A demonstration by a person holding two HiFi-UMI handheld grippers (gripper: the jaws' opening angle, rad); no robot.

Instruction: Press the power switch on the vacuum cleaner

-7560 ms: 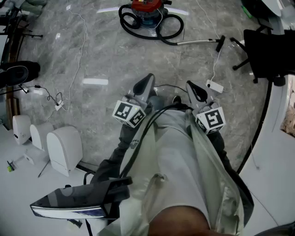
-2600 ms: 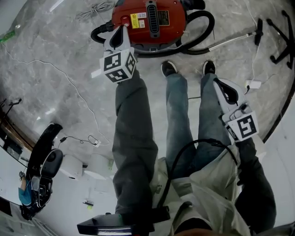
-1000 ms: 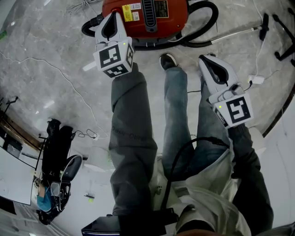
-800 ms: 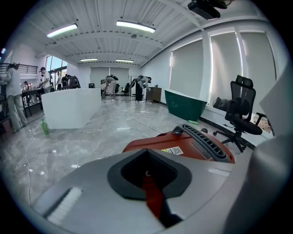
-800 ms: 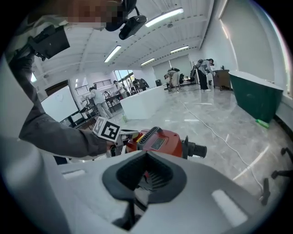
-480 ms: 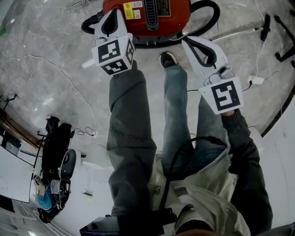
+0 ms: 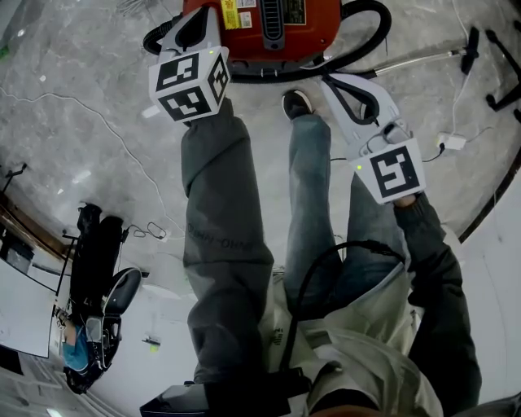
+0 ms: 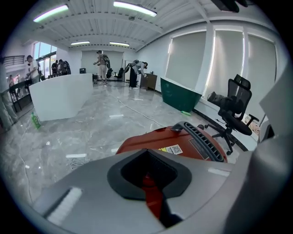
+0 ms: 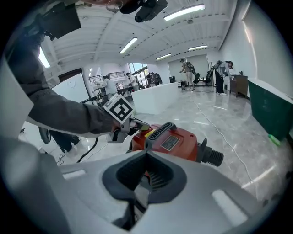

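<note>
1. Spreading under everything is a grey marble floor [image 7: 98,122], on which the person stands with both feet pointed at the machine.
2. A red vacuum cleaner [image 7: 313,28] sits at the top of the head view. Its long axis runs left to right, with a black hose [image 7: 370,37] looped at its right end.
3. The left gripper [image 7: 199,15] reaches over the cleaner's left end, beside the yellow label [image 7: 230,16]. Its jaws are pressed together with nothing between them, and its own view looks straight down onto red casing.
4. The right gripper [image 7: 332,81] hangs short of the cleaner's near side, towards the hose end. Its jaws are likewise closed and empty, with the body a little way ahead of them.
5. The power switch itself cannot be picked out. It probably lies at the left end by the label, under or just beyond the left tips. That would make the left arm clearly the nearer one, and the press would be a short push down and forward. Whether the tips already touch the casing cannot be told.
</note>
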